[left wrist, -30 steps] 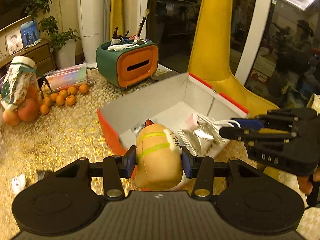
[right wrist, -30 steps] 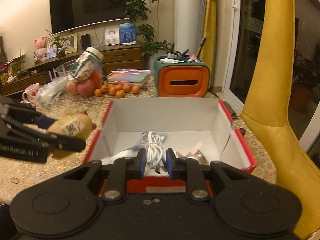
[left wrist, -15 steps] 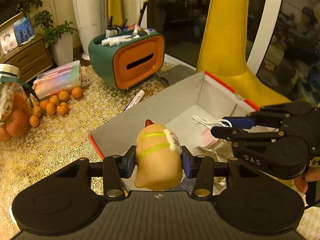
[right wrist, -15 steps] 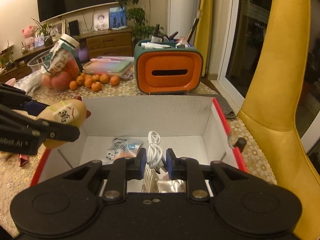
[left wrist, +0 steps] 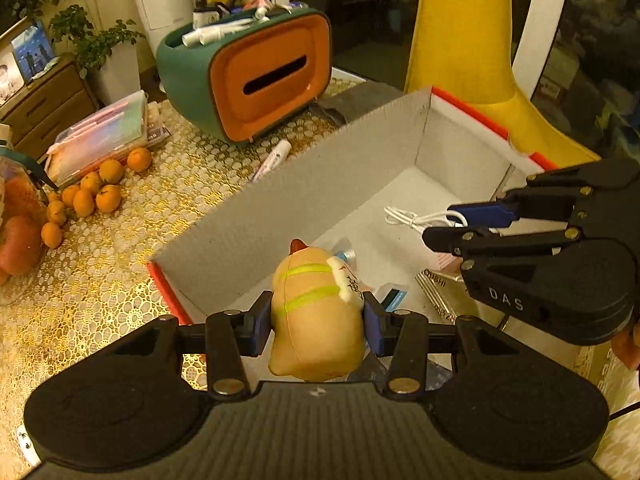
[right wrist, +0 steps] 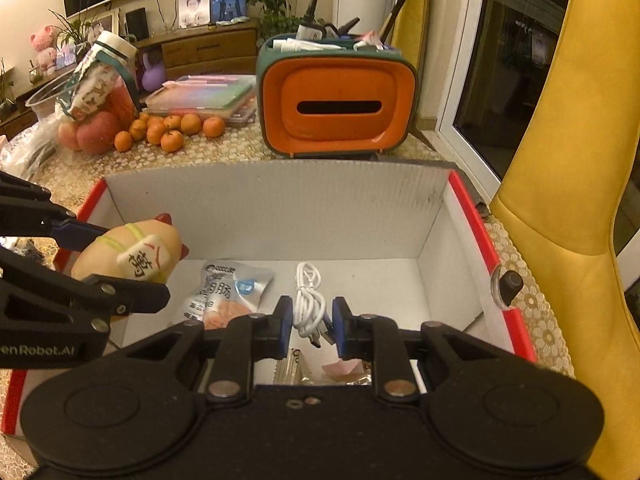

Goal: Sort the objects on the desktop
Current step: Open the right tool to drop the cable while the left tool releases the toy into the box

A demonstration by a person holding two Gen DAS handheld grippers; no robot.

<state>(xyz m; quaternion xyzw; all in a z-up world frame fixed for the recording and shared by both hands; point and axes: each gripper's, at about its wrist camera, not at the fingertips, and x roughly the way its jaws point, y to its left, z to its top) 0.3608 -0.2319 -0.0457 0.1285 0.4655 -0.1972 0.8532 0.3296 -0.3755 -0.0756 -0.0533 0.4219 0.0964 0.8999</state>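
My left gripper (left wrist: pixel 316 320) is shut on a tan plush toy (left wrist: pixel 316 312) with green stripes and holds it over the near left corner of the red-edged cardboard box (left wrist: pixel 280 216). The toy also shows in the right wrist view (right wrist: pixel 136 252). My right gripper (right wrist: pixel 308 320) is shut on a coiled white USB cable (right wrist: pixel 308 300) above the box floor; the cable shows in the left wrist view (left wrist: pixel 412 218). The box (right wrist: pixel 280 212) holds a silver snack packet (right wrist: pixel 224 288) and other small packets.
An orange and green tissue box (right wrist: pixel 336 100) with pens on top stands behind the cardboard box. A white marker (left wrist: pixel 272 158) lies on the lace tablecloth beside it. Small oranges (right wrist: pixel 172 130), apples and a plastic case sit at the left. A yellow chair (right wrist: pixel 560 200) stands at the right.
My left gripper has moved forward and up with the plush toy, from outside the box's near wall to over its corner. My right gripper has moved further over the box with the cable.
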